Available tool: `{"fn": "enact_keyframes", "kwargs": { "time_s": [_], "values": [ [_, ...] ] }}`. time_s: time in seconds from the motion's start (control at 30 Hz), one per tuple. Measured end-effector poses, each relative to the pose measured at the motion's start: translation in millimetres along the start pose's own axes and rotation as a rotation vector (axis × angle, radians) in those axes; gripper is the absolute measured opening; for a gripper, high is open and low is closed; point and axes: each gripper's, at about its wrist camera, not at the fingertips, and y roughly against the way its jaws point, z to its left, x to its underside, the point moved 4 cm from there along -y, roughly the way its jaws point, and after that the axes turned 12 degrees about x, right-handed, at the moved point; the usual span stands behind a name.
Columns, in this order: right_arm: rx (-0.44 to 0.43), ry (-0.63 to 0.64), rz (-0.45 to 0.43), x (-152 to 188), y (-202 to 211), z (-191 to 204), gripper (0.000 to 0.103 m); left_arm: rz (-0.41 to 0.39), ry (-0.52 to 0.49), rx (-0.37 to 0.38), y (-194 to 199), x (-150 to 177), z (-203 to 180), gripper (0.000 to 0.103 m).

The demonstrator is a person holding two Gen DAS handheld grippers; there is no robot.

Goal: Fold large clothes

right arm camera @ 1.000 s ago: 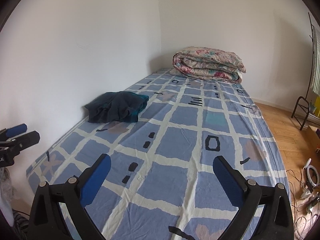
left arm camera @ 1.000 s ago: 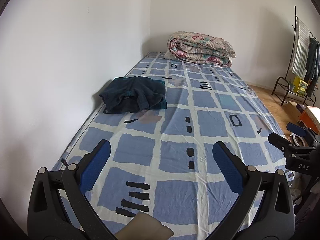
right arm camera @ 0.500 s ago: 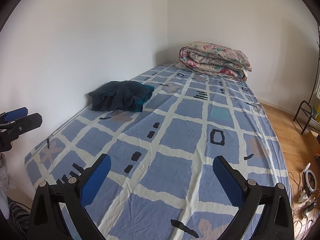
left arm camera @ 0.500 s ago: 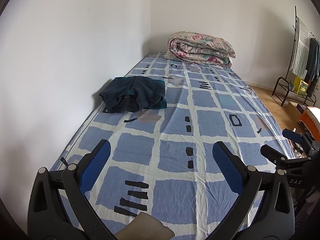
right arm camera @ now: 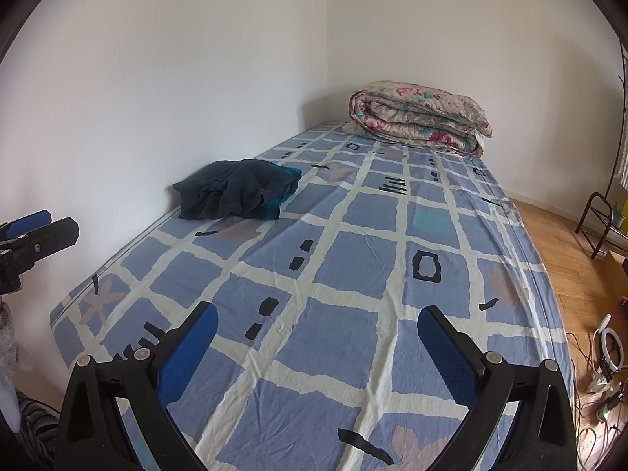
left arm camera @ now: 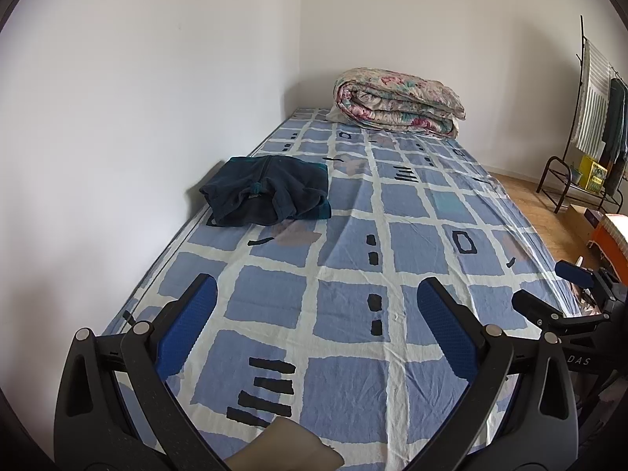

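A dark navy garment (left arm camera: pixel 270 190) with teal trim lies crumpled on the bed's left side by the wall; it also shows in the right wrist view (right arm camera: pixel 238 189). My left gripper (left arm camera: pixel 316 298) is open and empty, above the near end of the bed, well short of the garment. My right gripper (right arm camera: pixel 317 327) is open and empty, over the near middle of the bed. Each gripper shows at the edge of the other's view: the right one (left arm camera: pixel 557 306) on the right, the left one (right arm camera: pixel 35 235) on the left.
The bed has a blue and white checked sheet (left arm camera: pixel 392 235). A rolled floral quilt (left arm camera: pixel 396 100) lies at its far end. A white wall runs along the left. A clothes rack (left arm camera: pixel 596 125) stands on the wooden floor at right, with cables and a ring light (right arm camera: pixel 608 345).
The right gripper has moved forward and left toward the bed. The left gripper has barely moved. The garment lies as before.
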Motion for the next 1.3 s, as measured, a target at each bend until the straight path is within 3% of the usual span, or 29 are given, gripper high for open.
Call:
{"fn": "enact_keyframes", "kwargs": {
  "time_s": [1.3],
  "values": [
    [0.011, -0.010, 0.001, -0.1, -0.6, -2.7, 0.103, -0.010, -0.006, -0.007, 5.2, -6.4, 6.6, 0.103]
  ]
}}
